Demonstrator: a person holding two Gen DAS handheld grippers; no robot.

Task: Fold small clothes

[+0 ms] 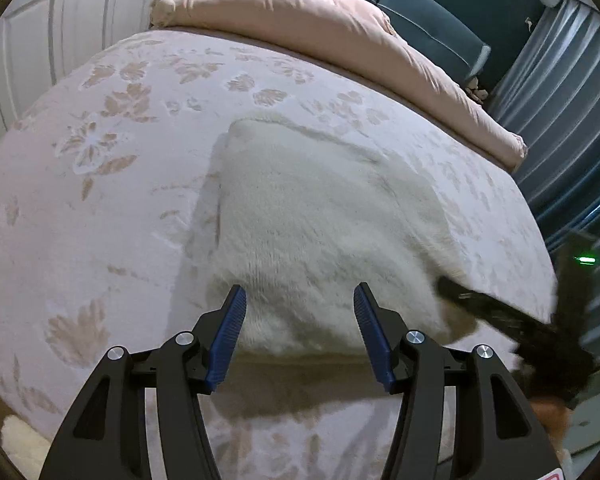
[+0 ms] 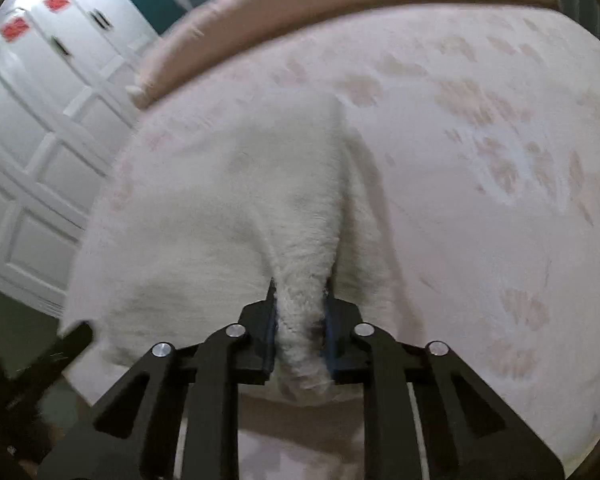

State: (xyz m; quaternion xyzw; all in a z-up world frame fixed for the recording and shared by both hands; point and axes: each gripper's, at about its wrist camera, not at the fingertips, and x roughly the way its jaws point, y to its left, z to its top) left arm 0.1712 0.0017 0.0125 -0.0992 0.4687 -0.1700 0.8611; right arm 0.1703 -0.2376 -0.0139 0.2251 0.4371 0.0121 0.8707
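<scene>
A white fluffy garment (image 1: 320, 220) lies on the bed, reaching to the near edge. My left gripper (image 1: 300, 300) is open and empty, its blue pads apart just above the garment's near edge. My right gripper (image 2: 300, 304) is shut on a bunched edge of the white garment (image 2: 236, 208) and lifts it into a ridge. In the left wrist view the right gripper (image 1: 456, 294) shows as a black blurred shape at the garment's right corner. The left gripper's black finger (image 2: 72, 340) shows at lower left in the right wrist view.
The bed has a pale pink floral cover (image 1: 112, 152). A rolled pink duvet (image 1: 340, 36) lies along the far side. White wardrobe doors (image 2: 32, 152) stand to the left, grey curtains (image 1: 568, 120) to the right.
</scene>
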